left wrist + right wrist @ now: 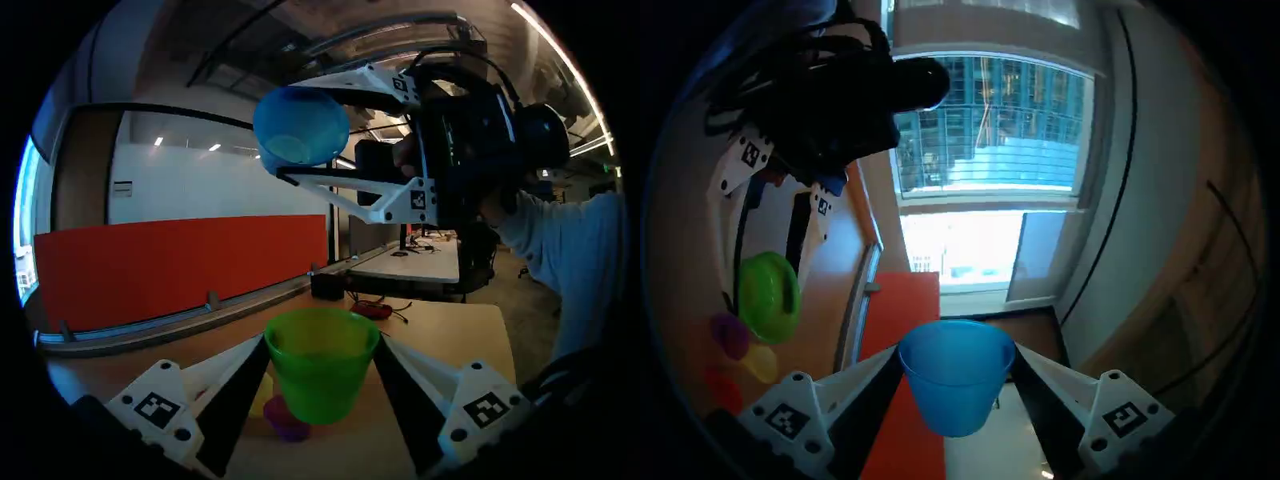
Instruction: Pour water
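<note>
1. The pouring step is in hand, I judge. The right gripper (956, 376) has its jaws closed on the blue cup (302, 128), which is tipped on its side, high above the worktop (448, 320).
2. The left gripper (320, 368) grips the green cup (768, 296) between its jaws. This cup is upright, lower than the blue one and well apart from it.
3. Whether water runs, I cannot tell.
4. The next move probably calls for bringing the blue mouth lower and over the green rim, so that nothing spills.
5. A small purple cup (286, 418) and a yellow piece (262, 396) lie on the worktop just beside the green cup. They seem not to stand in the way of the pour.
</note>
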A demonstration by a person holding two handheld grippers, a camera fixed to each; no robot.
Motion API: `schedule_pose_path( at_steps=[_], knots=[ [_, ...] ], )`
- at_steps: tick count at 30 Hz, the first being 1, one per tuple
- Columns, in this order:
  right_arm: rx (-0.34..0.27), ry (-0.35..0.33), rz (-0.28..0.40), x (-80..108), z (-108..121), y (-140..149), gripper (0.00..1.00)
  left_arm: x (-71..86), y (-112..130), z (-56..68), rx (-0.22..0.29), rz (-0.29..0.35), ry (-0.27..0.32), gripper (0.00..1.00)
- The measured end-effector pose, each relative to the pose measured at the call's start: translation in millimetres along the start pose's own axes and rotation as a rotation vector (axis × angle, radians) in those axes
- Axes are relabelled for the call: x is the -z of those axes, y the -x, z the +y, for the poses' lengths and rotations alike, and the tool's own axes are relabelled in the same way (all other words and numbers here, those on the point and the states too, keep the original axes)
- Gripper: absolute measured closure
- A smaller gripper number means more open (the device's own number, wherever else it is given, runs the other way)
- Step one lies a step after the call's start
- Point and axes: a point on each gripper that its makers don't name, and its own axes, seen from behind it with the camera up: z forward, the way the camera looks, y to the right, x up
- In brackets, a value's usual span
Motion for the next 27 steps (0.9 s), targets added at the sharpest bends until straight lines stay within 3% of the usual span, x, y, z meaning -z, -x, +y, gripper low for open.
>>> schedule_pose_path(
  at_steps=[14,27],
  knots=[
    [-0.447,-0.017,0.027,13.7,-12.5,-2.8,0.09,3.0,-4.8,-1.2,-0.009,0.009,-0.007,0.13],
    [-1.006,-0.074,0.079,29.3,-27.6,-25.6,0.09,6.8,-5.9,-6.1,-0.022,0.011,-0.023,0.13]
  ],
)
